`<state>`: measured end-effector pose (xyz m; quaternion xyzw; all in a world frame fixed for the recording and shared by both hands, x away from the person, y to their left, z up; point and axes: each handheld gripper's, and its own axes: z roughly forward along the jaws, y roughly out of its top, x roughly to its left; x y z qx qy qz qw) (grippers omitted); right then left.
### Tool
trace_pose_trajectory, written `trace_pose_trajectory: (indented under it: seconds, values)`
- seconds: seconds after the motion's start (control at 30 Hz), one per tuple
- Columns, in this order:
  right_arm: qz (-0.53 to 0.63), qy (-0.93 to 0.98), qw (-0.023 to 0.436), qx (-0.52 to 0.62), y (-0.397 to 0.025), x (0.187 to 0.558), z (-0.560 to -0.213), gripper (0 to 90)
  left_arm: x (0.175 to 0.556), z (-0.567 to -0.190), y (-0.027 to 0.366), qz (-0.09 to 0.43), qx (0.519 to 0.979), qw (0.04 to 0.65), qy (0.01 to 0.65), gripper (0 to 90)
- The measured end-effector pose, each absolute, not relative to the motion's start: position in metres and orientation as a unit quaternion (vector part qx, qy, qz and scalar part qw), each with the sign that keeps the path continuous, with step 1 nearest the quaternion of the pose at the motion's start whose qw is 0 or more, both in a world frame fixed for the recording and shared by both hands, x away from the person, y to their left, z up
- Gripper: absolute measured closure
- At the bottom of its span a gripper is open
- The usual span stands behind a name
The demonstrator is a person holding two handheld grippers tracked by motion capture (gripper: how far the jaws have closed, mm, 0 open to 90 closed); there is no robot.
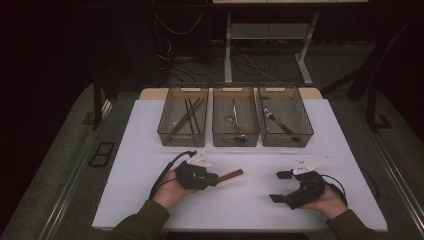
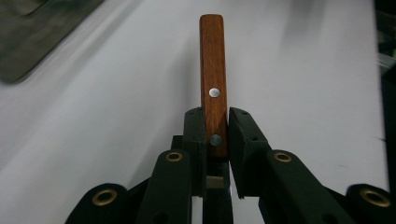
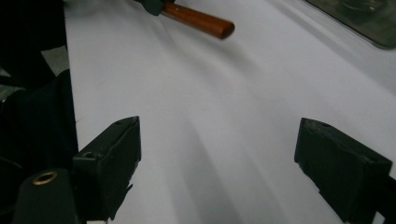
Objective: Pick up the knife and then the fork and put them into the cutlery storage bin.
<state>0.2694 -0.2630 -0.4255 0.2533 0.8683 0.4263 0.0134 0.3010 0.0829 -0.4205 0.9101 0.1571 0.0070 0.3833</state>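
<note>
A person sits at a white desk [image 1: 150, 150] and holds a tool in each hand. The left tool [image 1: 216, 179] is clamped on a brown wooden handle [image 1: 230, 175]. In the left gripper view, the two black jaws squeeze the wooden handle [image 2: 213, 79] from both sides, down near its lower end. Two small shiny metal dots sit on the wood, one above the jaws and one between them. The handle sticks straight out past the jaws, over the white desk. What is at the other end of the handle is hidden inside the tool.

In the high view, the handle points to the person's right, toward the other tool. It is in the near half of the desk, a little left of the middle.

The right tool [image 1: 281, 186] is near the right side of the desk. Its jaws are wide apart and hold nothing. In the right gripper view, the wooden handle [image 3: 201, 21] shows far off at the top.

Three see-through boxes stand in a row at the back of the desk. The left box [image 1: 183, 132] has long thin sticks in it. The middle box [image 1: 236, 135] has a spoon. The right box [image 1: 300, 135] has a fork.
</note>
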Motion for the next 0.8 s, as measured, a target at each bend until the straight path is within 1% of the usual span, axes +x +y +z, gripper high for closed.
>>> trace_pose_trajectory:
  seconds: [0.13, 0.3, 0.43, 0.6, 0.7, 0.8]
  values:
    - [0.418, 0.879, 0.014, 0.229, -0.252, 0.271, -0.421, 14.8, 0.294, -0.417, 0.071, -0.007, 0.919, 0.377, 0.118, 77.1]
    - [0.411, 0.892, 0.002, 0.19, -0.233, 0.273, -0.414, 15.4, 0.287, -0.411, 0.054, -0.018, 0.926, 0.372, 0.06, 77.1]
    - [0.401, 0.902, -0.001, 0.156, -0.219, 0.276, -0.412, 15.9, 0.283, -0.408, 0.04, -0.022, 0.932, 0.361, 0.03, 77.1]
    - [0.378, 0.919, -0.021, 0.108, -0.199, 0.281, -0.415, 24.2, 0.282, -0.407, 0.028, -0.032, 0.936, 0.349, 0.004, 77.1]
    - [0.361, 0.927, -0.038, 0.095, -0.189, 0.284, -0.419, 30.3, 0.281, -0.405, 0.025, -0.025, 0.935, 0.353, -0.014, 77.0]
    - [0.345, 0.932, -0.058, 0.092, -0.183, 0.281, -0.423, 40.6, 0.277, -0.404, 0.023, -0.03, 0.936, 0.351, -0.021, 77.0]
